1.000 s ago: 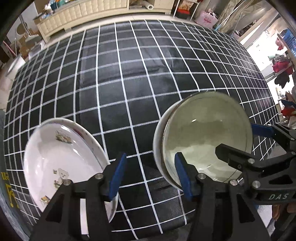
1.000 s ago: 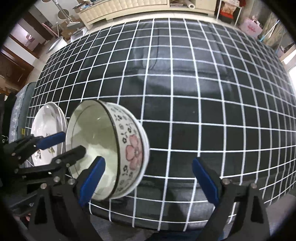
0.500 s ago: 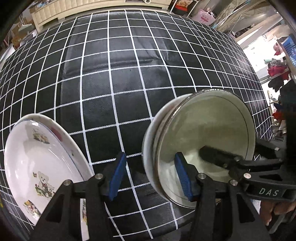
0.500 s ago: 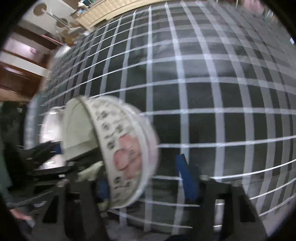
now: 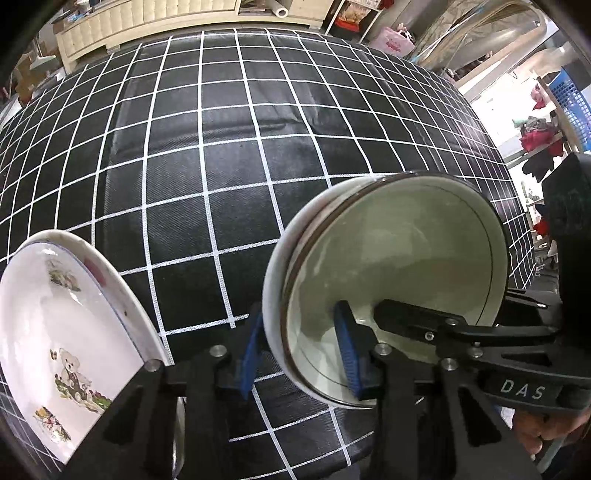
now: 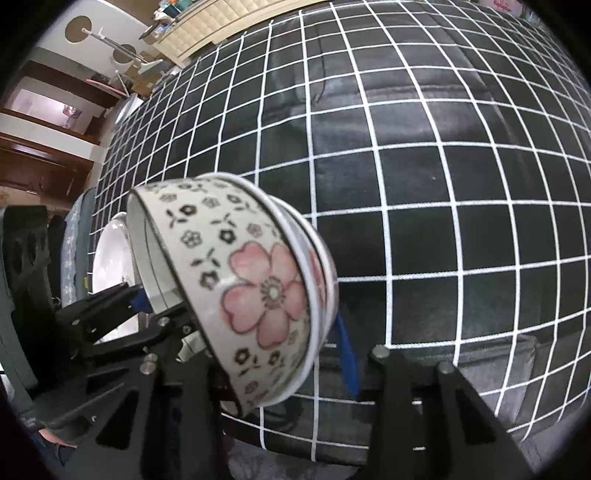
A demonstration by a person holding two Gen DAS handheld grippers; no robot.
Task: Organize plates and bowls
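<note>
Two nested floral bowls (image 5: 399, 280) stand on the black grid-patterned tablecloth (image 5: 221, 147), and the right wrist view shows their pink flower (image 6: 266, 291). My left gripper (image 5: 301, 354) straddles the bowls' left rim, one blue pad against the outer wall and one inside. Its jaws are closing. My right gripper (image 6: 266, 332) is also closing on the bowls: its right pad (image 6: 347, 354) lies on the outer bowl, and its other finger (image 5: 406, 317) reaches inside. A white plate with a teddy bear print (image 5: 66, 332) lies to the left of the bowls.
A cream cabinet (image 5: 166, 14) runs behind the table's far edge. Shelves with clothes (image 5: 539, 136) and a blue basket stand to the right. A person's hand (image 5: 543, 432) holds the right gripper's handle. The table's near edge runs just under both grippers.
Both grippers have come down toward the bowls. The right jaws went from wide apart to narrow around the bowl wall, and the left jaws narrowed onto the rim.
</note>
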